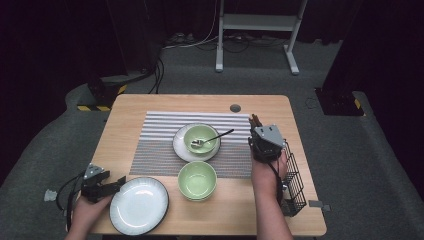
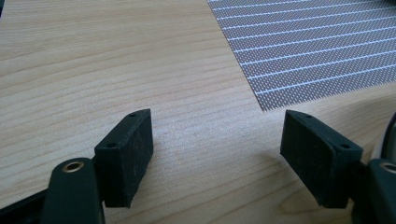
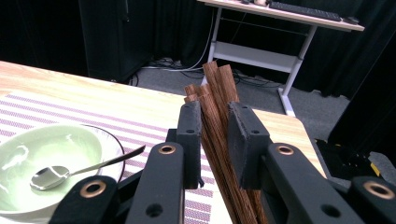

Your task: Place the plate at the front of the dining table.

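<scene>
At the near edge of the desk (image 1: 150, 102), around seven o'clock: left tongs (image 1: 114, 186) lying low, jaws spreading wide over bare wood, gripping nothing, sitting just beside the nine o'clock rim of the white plate (image 1: 139, 205). From the left gripper view, hovering close over the wood grain with the corner of the striped placemat (image 2: 303, 46) showing at one o'clock.

Slightly farther, near centre: empty green bowl (image 1: 197, 180) resting at the placemat's near border, at one o'clock from the white plate.

Out at four o'clock on the desk: black wire basket (image 1: 295, 182) standing along the edge, right forearm passing just beside it.

Farther on, at about three o'clock: right tongs (image 1: 253, 126) pinching a bundle of brown chopsticks (image 3: 219, 116), jaws pressing on both sides, sticks tilting up and away above the desk, clear of the basket.

At nine o'clock from those tongs, on the placemat: second green bowl (image 1: 201, 138) sitting on a small white plate (image 1: 181, 150), holding a metal spoon (image 1: 212, 138) with its handle pointing toward two o'clock.
</scene>
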Tool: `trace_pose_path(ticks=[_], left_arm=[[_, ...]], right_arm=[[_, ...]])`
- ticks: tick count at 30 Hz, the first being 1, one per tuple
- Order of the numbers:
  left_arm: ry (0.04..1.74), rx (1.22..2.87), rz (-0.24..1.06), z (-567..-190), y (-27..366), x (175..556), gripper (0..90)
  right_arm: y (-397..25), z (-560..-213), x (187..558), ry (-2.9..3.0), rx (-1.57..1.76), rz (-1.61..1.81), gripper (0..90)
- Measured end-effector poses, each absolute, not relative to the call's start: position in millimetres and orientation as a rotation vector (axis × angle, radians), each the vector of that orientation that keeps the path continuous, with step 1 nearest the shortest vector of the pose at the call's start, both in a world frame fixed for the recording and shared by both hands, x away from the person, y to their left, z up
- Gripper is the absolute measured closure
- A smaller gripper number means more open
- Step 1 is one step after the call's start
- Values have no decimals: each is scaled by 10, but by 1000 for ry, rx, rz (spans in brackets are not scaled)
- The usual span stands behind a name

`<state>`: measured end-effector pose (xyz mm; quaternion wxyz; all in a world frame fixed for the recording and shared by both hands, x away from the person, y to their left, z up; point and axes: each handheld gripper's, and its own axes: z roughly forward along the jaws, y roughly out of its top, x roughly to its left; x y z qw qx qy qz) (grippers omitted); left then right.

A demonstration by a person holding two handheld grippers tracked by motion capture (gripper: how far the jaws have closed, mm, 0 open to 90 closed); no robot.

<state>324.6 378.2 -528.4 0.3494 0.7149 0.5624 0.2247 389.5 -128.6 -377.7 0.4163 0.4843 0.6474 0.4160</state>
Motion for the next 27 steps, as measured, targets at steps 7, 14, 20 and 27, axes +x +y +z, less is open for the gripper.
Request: trace_pose_path(ticks=[7, 14, 20, 27], left_arm=[[1457, 1853, 583, -5284, 3781, 3246, 257], [1459, 1850, 585, -5286, 3774, 3243, 257], [1459, 1854, 587, -5285, 3775, 3244, 257], [1458, 1855, 587, -5284, 3778, 3244, 258]], right_arm=[[-1302, -3718, 3822, 1613, 1195, 1064, 763], [-1309, -3660, 3683, 1604, 1156, 1093, 785], [-1319, -3660, 3620, 1608, 1127, 1094, 788], [-1337, -3651, 3572, 1610, 1103, 1087, 793]])
